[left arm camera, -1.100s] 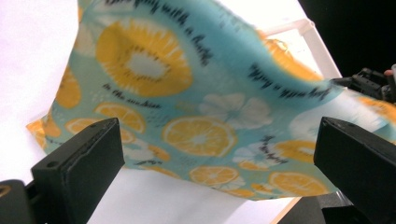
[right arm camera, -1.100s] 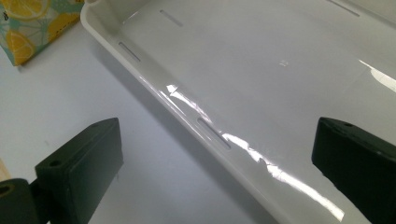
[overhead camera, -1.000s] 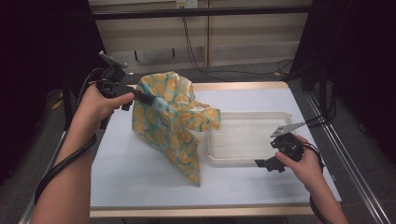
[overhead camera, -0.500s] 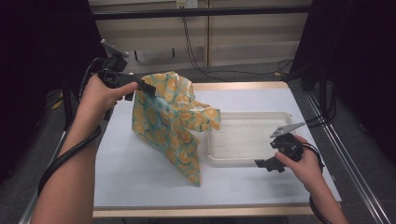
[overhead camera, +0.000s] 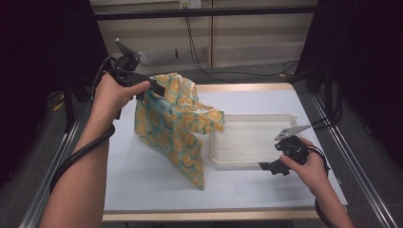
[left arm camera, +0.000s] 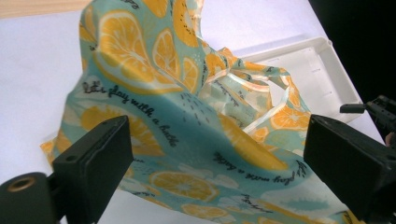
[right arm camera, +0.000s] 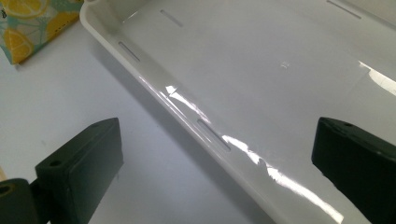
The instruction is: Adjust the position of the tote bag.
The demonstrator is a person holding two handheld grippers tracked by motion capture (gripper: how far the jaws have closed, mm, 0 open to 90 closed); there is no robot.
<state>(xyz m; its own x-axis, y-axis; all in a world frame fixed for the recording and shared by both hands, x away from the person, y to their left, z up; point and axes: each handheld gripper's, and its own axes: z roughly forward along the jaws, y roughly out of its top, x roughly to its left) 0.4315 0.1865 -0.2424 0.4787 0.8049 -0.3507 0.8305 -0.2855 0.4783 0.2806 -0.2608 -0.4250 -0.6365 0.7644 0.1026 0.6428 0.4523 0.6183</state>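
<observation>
A teal cloth bag (overhead camera: 178,123) printed with orange slices and black script stands slumped and crumpled left of centre on the table — its far top corner lifted, its handles flopped right onto the left end of a shallow white tray (overhead camera: 252,142).

The lemon-print bag (overhead camera: 176,123) looks like soft, matt cloth. At its 3 o'clock, the white tray (overhead camera: 247,164) is smooth, glossy plastic. The tabletop (overhead camera: 142,180) looks matt, edged in pale wood.

left gripper (overhead camera: 159,89) at top of fruit-print bag (overhead camera: 173,126) (standing on table) | right gripper (overhead camera: 272,166) beside white tray (overhead camera: 252,124)
</observation>
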